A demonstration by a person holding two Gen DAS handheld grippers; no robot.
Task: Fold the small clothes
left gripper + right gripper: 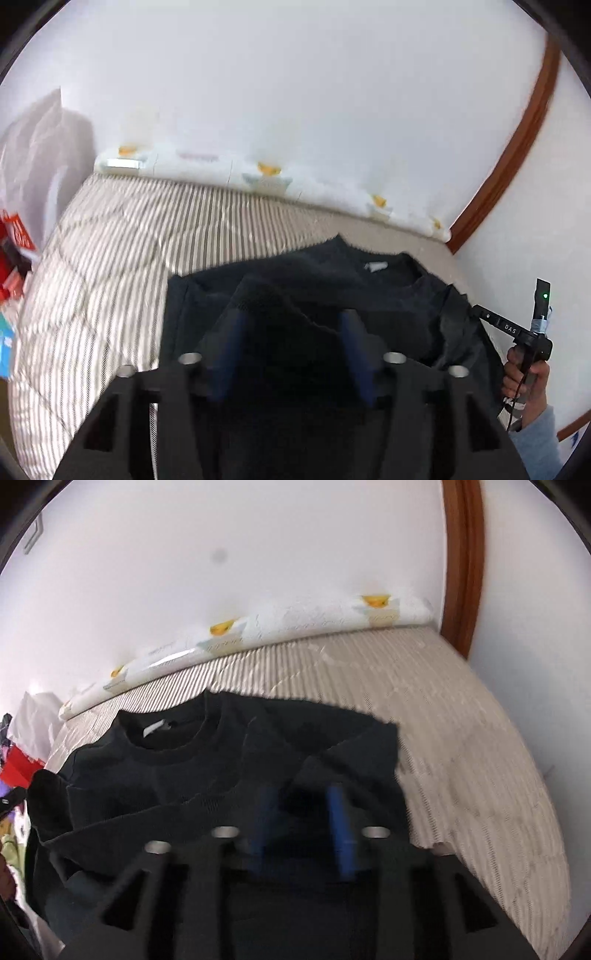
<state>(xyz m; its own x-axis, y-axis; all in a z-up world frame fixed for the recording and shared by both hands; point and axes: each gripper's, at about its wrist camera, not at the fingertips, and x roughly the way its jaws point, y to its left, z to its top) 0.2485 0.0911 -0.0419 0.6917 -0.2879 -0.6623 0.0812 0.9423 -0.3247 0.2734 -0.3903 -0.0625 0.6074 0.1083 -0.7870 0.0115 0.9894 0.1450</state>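
Note:
A black sweater [332, 280] [184, 775] lies on the striped bed cover [129, 258] [461, 738], its collar on the far side with a white label [375, 266] [153, 728] showing. A layer of its cloth is folded over the body. My left gripper [291, 321] hangs over the sweater's near part, blue pads [231, 332] wide apart and nothing pinched between them. My right gripper [301, 797] stands over the sweater's right side. Its blue pads [338, 812] are apart too, with only loose cloth beneath. A hand [528, 369] holding the right gripper's handle shows at the left wrist view's right edge.
A white rolled quilt with yellow prints [258, 173] [295, 624] lies along the wall at the bed's far edge. Red and other coloured items [14, 258] [14, 771] are piled at the left. Brown wooden trim [517, 147] [461, 554] runs up the right.

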